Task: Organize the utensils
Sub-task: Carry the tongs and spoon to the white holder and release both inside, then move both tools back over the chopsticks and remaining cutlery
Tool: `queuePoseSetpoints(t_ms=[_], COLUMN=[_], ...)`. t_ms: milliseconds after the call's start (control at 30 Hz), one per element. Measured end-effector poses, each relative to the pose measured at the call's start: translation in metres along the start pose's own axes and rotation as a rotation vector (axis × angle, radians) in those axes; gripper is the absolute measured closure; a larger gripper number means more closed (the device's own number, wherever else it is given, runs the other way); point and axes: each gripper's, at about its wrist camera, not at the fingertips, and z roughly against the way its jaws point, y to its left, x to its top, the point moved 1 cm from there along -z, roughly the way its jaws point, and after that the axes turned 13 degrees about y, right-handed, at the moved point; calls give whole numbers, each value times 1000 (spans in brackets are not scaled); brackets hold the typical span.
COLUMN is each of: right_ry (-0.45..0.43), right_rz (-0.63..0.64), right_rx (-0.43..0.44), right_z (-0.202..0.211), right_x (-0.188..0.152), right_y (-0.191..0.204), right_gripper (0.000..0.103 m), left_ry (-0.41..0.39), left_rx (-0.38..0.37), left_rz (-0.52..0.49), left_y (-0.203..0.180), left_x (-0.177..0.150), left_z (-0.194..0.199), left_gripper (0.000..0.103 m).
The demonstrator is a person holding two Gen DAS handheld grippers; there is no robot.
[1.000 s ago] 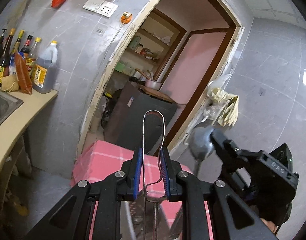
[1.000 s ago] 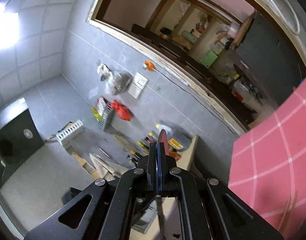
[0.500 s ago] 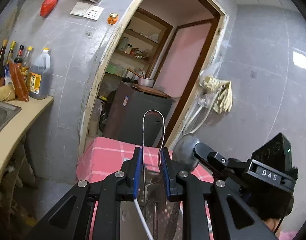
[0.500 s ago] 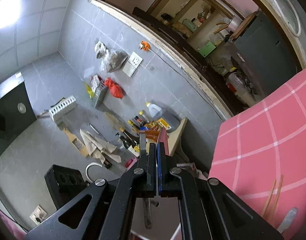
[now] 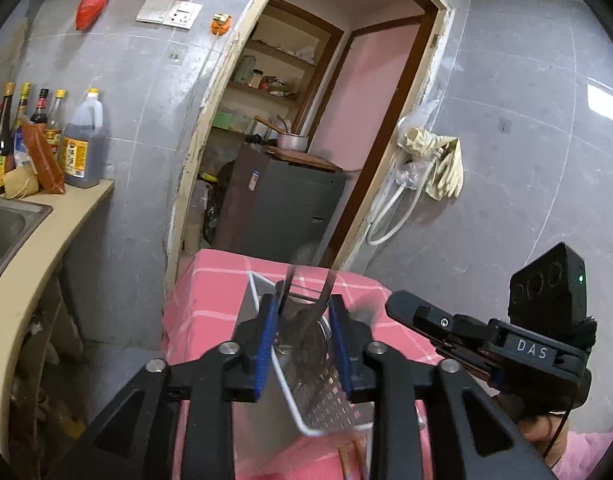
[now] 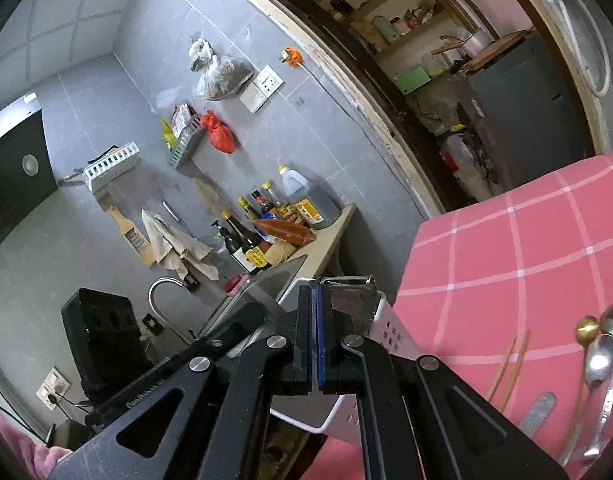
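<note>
- The left gripper (image 5: 302,322) is hovering over a perforated metal caddy (image 5: 326,396) standing on the pink checked tablecloth (image 5: 210,300).
- Its jaws are opening; a blurred wire-handled utensil (image 5: 306,300) is sitting between the blue pads (image 5: 266,344), slanting into the caddy, and the pads are not clearly pressing on it.
- The right gripper (image 6: 318,320) is reaching in from the right of the left view, its jaws clenched tight together.
- In the right view a flat metal piece (image 6: 352,300) is lying just beside the right fingertips; whether it is pinched, I cannot tell.
- The caddy's white rim (image 6: 390,332) is lying just under the right gripper.
- On the cloth to the right, spoons (image 6: 598,356), a brass-headed spoon (image 6: 586,328), chopsticks (image 6: 510,364) and a flat metal handle (image 6: 540,410) are lying loose, well apart from the caddy.
- Bottles (image 5: 80,144) are standing on the counter (image 5: 66,224) beside the sink (image 5: 10,220).
</note>
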Motion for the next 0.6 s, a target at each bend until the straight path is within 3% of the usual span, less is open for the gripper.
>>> queuePoseSetpoints(t_ms=[67,200,367,467,600], right_ry=[-1,-30,-97,-126,-158], right_rz=[1,14,35,38,37], right_rx=[-17,-76,-219,-294,-384], right_z=[6,27,69,95,128], right_x=[1,5,9,11,10], right_y=[1,4,8,3,-11], right_gripper=[92,77,46,29,18], left_ry=[-7,-13,-45,-59,-92], left_rx=[5,38,102,135,183], left_rz=[17,20,-12,-49,-91], left_y=[-1,-11,-38,-57,-83], left_x=[0,3,7,6,2], left_z=[5,13,19,17,13], left_gripper=[61,56,21,10,0])
